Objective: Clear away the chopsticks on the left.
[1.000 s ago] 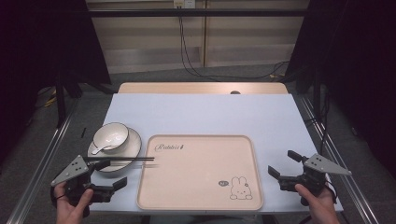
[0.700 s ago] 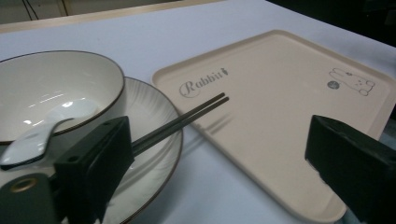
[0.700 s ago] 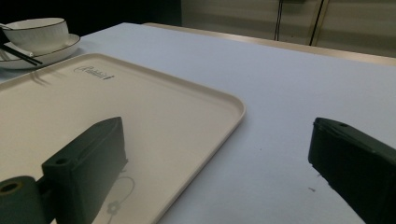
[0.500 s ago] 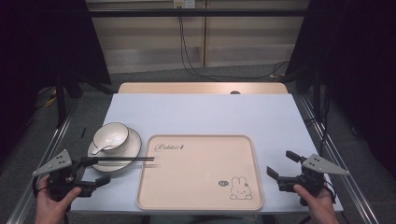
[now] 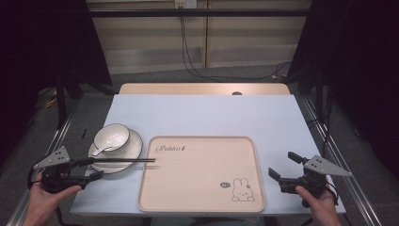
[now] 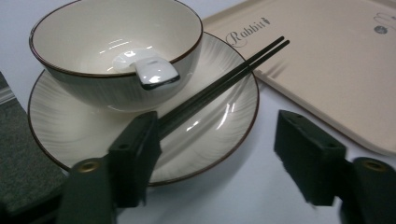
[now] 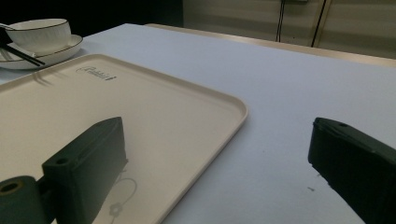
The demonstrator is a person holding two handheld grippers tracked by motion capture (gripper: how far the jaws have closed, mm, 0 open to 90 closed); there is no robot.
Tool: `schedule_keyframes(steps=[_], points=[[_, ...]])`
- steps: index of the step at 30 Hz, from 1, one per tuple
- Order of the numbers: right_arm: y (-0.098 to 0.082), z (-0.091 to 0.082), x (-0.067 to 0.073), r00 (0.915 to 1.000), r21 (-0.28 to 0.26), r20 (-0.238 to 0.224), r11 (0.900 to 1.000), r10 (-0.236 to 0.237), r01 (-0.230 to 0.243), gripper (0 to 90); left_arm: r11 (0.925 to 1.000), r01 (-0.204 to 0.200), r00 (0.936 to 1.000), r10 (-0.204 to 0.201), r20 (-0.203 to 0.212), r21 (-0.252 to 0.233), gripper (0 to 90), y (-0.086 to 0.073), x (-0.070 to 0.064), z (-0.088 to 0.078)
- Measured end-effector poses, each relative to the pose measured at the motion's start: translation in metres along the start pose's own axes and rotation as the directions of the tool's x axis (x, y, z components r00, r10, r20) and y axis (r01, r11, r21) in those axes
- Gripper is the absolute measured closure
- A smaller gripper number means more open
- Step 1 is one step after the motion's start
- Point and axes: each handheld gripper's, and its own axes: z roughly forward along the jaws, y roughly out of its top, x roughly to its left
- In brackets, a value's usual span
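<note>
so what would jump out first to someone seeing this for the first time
Probably the big beige rabbit tray in the middle of the pale blue table. Next, at its left, the white bowl with a spoon sits on a plate, with black chopsticks lying across the plate onto the tray. The left claw, its jaws just closing, brackets their near ends; the right claw waits open by the tray's right edge.

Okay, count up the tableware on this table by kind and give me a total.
Bowl: 1
Plate: 1
Spoon: 1
Chopsticks: 2
Tray: 1
Total: 6
</note>
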Motion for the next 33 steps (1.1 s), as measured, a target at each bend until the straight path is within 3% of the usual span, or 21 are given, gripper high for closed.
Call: schedule_keyframes(steps=[9, 12, 14, 16, 17, 18, 19, 21, 26, 28, 32, 33], points=[[0.0, 0.0, 0.0, 0.9998, 0.0, -0.018, 1.0, -0.006, 0.006, 1.7, 0.9985, -0.046, 0.9985, 0.047, -0.027, 0.031, 48.8, 0.004, 0.015, 0.012], [0.0, 0.0, 0.0, 0.9997, -0.002, -0.023, 1.0, -0.006, 0.006, 1.7, 0.9951, -0.082, 0.9963, 0.083, -0.02, 0.056, 53.9, 0.004, 0.016, 0.017], [-0.001, 0.0, 0.0, 0.9998, -0.001, -0.016, 1.0, -0.01, 0.01, 1.7, 0.9934, -0.096, 0.995, 0.097, -0.023, 0.064, 54.8, 0.004, 0.017, 0.02], [-0.001, 0.0, 0.0, 0.9998, -0.002, -0.017, 1.0, -0.009, 0.009, 1.7, 0.9954, -0.076, 0.9966, 0.078, -0.025, 0.059, 54.8, 0.004, 0.018, 0.022], [-0.001, 0.0, 0.0, 0.9997, 0.001, -0.023, 1.0, -0.007, 0.007, 1.7, 0.9933, -0.093, 0.9949, 0.095, -0.033, 0.068, 54.8, 0.004, 0.02, 0.022], [-0.001, 0.0, 0.0, 0.9997, -0.001, -0.022, 1.0, -0.011, 0.01, 1.7, 0.9949, -0.079, 0.9966, 0.08, -0.02, 0.063, 55.3, 0.004, 0.019, 0.023], [-0.001, 0.0, 0.0, 0.9997, 0.0, -0.023, 1.0, -0.011, 0.011, 1.7, 0.9916, -0.104, 0.9941, 0.106, -0.023, 0.076, 56.5, 0.005, 0.019, 0.024], [-0.001, 0.0, 0.0, 0.9997, 0.0, -0.024, 1.0, -0.011, 0.011, 1.7, 0.9885, -0.117, 0.9929, 0.119, -0.012, 0.095, 60.0, 0.006, 0.017, 0.027], [-0.001, 0.0, 0.0, 0.9997, 0.002, -0.023, 1.0, -0.009, 0.009, 1.7, 0.9885, -0.122, 0.9924, 0.123, -0.008, 0.089, 62.6, 0.008, 0.017, 0.03], [-0.001, 0.0, 0.0, 0.9997, 0.0, -0.022, 1.0, -0.007, 0.007, 1.7, 0.9841, -0.136, 0.9907, 0.135, 0.016, 0.114, 64.7, 0.01, 0.016, 0.033], [-0.001, 0.0, 0.0, 0.9997, 0.001, -0.026, 1.0, -0.004, 0.004, 1.7, 0.9835, -0.128, 0.9917, 0.126, 0.025, 0.127, 65.8, 0.009, 0.014, 0.037], [-0.001, 0.0, 0.0, 0.9997, 0.001, -0.025, 1.0, -0.006, 0.006, 1.7, 0.9806, -0.14, 0.9901, 0.138, 0.024, 0.137, 65.8, 0.008, 0.014, 0.039]])
